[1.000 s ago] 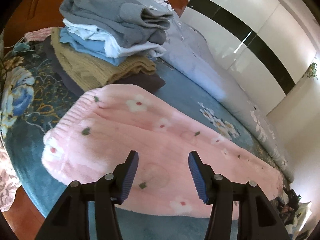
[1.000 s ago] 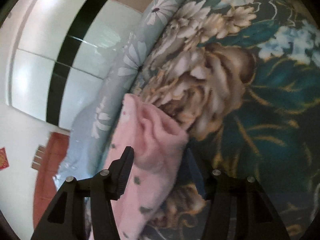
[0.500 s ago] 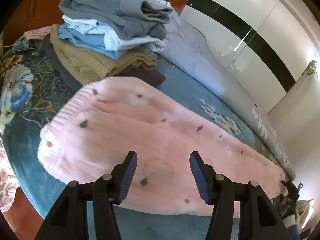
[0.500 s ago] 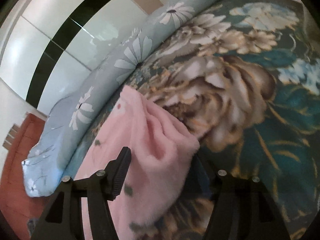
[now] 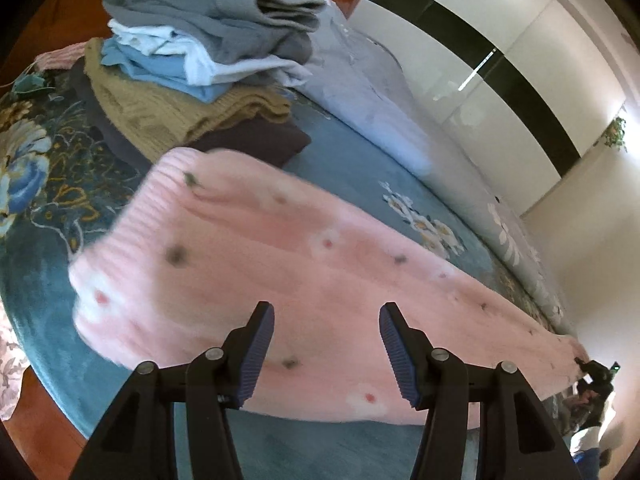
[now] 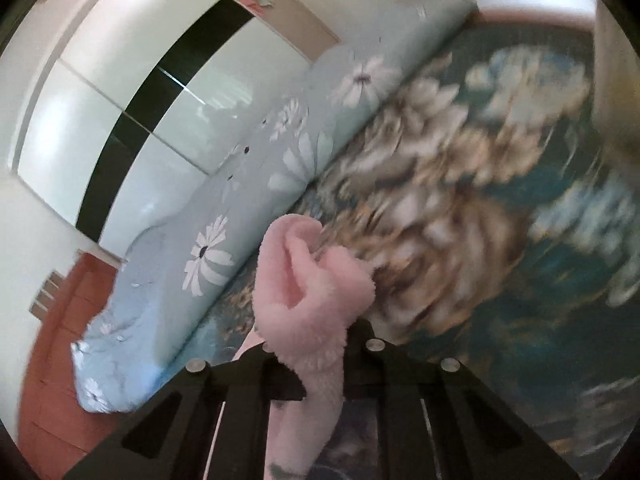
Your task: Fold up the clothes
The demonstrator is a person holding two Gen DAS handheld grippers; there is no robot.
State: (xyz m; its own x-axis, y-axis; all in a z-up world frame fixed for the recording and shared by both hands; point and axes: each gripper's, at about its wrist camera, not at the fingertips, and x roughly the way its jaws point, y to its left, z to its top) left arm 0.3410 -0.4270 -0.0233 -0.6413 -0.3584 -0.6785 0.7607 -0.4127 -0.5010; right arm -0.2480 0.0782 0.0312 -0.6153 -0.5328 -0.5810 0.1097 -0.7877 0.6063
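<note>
**Right gripper clamped on pink garment end; left gripper open above it**

I see the long pink fleece garment with small flower print (image 5: 304, 276) stretched across the dark teal floral bedspread (image 5: 36, 184), running from the near-left area toward the far-right edge of the bed. My left gripper (image 5: 326, 350) hovers over the garment's near side; its blue-padded fingers (image 5: 256, 354) stand about half open, with nothing pinched between them. My right gripper (image 6: 320, 354) is closing its jaws on the bunched end of the garment (image 6: 308, 292), which bulges above them and hangs below. A stack of folded grey, white, blue, tan and dark clothes (image 5: 192, 60) sits near the bed's far-left corner, beside a pale blue daisy-print quilt (image 5: 360, 92) along the far edge.
</note>
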